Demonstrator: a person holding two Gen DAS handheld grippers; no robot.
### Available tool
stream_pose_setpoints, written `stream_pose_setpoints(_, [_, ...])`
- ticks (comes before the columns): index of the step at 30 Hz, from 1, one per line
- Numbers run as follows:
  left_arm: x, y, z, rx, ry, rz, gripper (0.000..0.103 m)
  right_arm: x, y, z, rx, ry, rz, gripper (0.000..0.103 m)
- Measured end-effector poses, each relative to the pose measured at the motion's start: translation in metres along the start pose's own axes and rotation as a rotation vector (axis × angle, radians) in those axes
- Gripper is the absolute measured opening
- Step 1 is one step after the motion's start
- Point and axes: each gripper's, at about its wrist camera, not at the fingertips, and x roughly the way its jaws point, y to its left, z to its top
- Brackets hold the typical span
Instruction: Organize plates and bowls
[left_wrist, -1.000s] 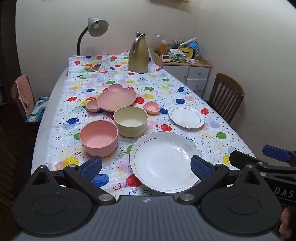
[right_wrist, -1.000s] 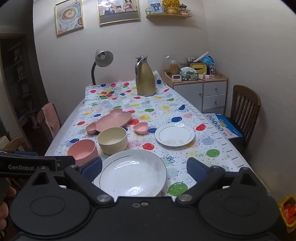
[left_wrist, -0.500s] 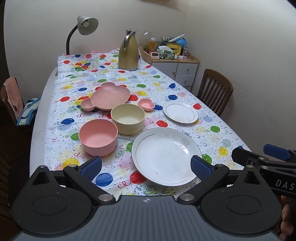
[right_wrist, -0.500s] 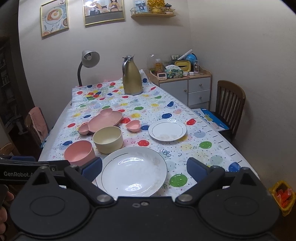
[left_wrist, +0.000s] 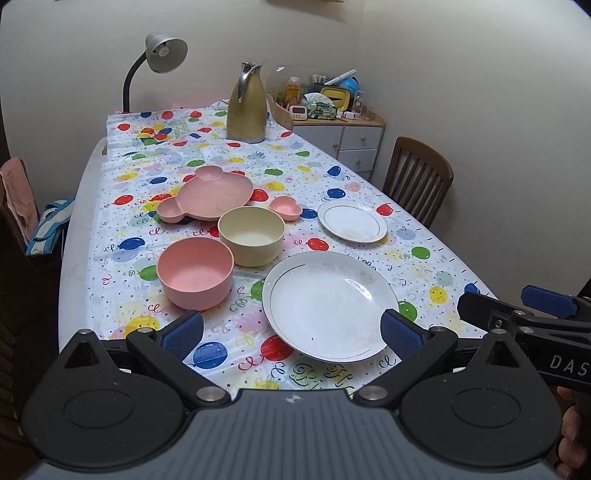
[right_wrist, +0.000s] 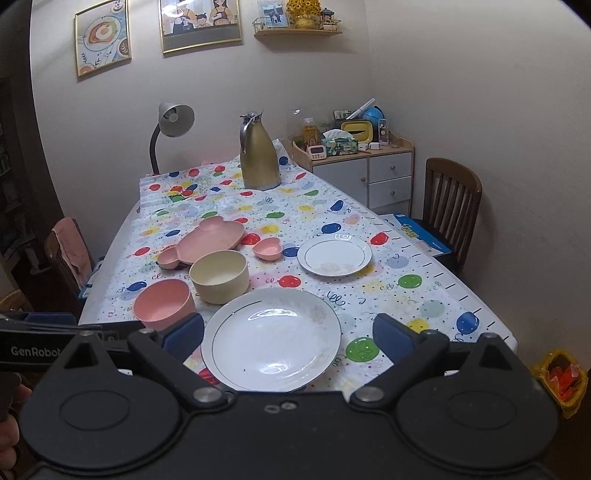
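A large white plate (left_wrist: 330, 304) (right_wrist: 271, 338) lies nearest on the balloon-print tablecloth. Left of it stands a pink bowl (left_wrist: 195, 271) (right_wrist: 164, 304), and a cream bowl (left_wrist: 251, 236) (right_wrist: 219, 275) sits just behind. Farther back lie a pink bear-shaped plate (left_wrist: 207, 195) (right_wrist: 207, 242), a small pink heart dish (left_wrist: 285, 207) (right_wrist: 268, 248) and a small white plate (left_wrist: 351, 221) (right_wrist: 334, 255). My left gripper (left_wrist: 291, 332) hovers open above the table's near edge, empty. My right gripper (right_wrist: 288, 336) is open too, over the large plate's near side, holding nothing.
A gold jug (left_wrist: 246, 110) and a grey desk lamp (left_wrist: 160, 55) stand at the table's far end. A cabinet (right_wrist: 369, 173) with clutter and a wooden chair (right_wrist: 450, 203) are on the right. Another chair with a pink cloth (right_wrist: 70, 247) is on the left.
Both views have shifted slightly, swinging left and then back right, while the dishes stay where they were. Both grippers stay open.
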Motion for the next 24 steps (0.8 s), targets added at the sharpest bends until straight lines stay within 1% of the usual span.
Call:
stream_pose_setpoints(10, [-0.011, 0.0, -0.004, -0.004, -0.023, -0.019, 0.103, -0.009, 0.004, -0.004, 0.009, -0.019, -0.019, 0.098])
stream_pose_setpoints(14, [-0.014, 0.005, -0.005, -0.004, -0.03, -0.024, 0.103, -0.012, 0.005, -0.005, 0.009, -0.025, -0.028, 0.098])
stream_pose_setpoints(24, [-0.018, 0.006, -0.006, -0.013, -0.034, -0.024, 0.103, -0.016, 0.007, -0.006, 0.004, -0.042, -0.022, 0.096])
